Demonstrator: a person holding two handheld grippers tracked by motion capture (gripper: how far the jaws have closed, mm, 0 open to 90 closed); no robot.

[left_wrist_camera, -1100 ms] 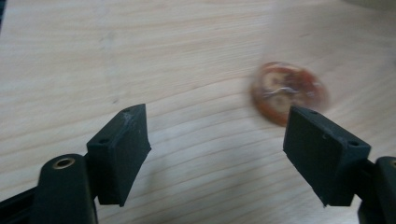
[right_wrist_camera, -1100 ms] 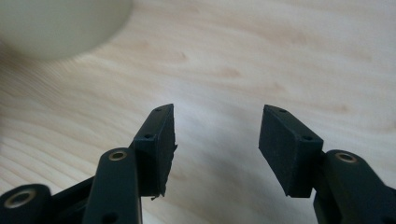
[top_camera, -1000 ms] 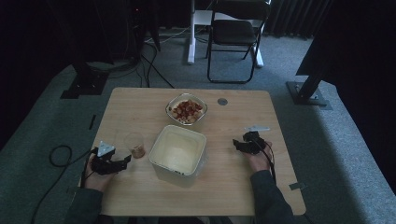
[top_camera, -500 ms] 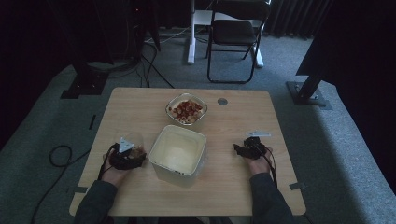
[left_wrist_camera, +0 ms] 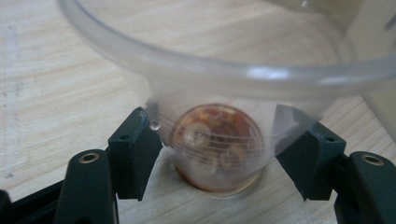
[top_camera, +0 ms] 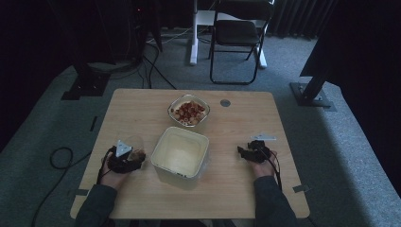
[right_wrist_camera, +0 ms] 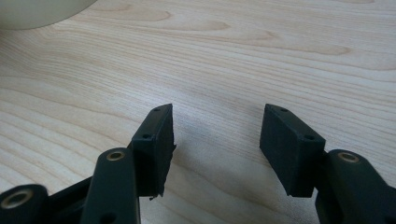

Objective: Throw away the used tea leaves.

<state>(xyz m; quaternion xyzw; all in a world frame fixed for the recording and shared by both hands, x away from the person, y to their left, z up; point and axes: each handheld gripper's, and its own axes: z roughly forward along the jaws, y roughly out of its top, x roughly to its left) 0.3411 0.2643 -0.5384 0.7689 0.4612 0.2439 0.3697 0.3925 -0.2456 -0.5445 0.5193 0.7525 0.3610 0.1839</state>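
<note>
A clear plastic cup (left_wrist_camera: pixel 215 140) with a little reddish food in its bottom stands on the wooden table (top_camera: pixel 142 109), left of a cream square container (top_camera: pixel 158 156). My left gripper (left_wrist_camera: pixel 226 130) has its jaws on either side of the cup. They have just been closing and the pads press on its wall, which buckles. In the high view the left gripper (top_camera: pixel 135 158) and the cup (top_camera: pixel 136 147) sit near the table's left front. My right gripper (top_camera: pixel 242 152) rests at the right, and its jaws (right_wrist_camera: pixel 215 126) stand open over bare wood.
A glass bowl (top_camera: pixel 172 108) of red and pale food pieces sits behind the square container. A small grey disc (top_camera: pixel 225 102) lies near the far edge. A folding chair (top_camera: pixel 236 33) stands beyond the table. Cables trail off the left side.
My left gripper has moved right to the clear cup and closed its jaws around it. The right gripper has stayed in place.
</note>
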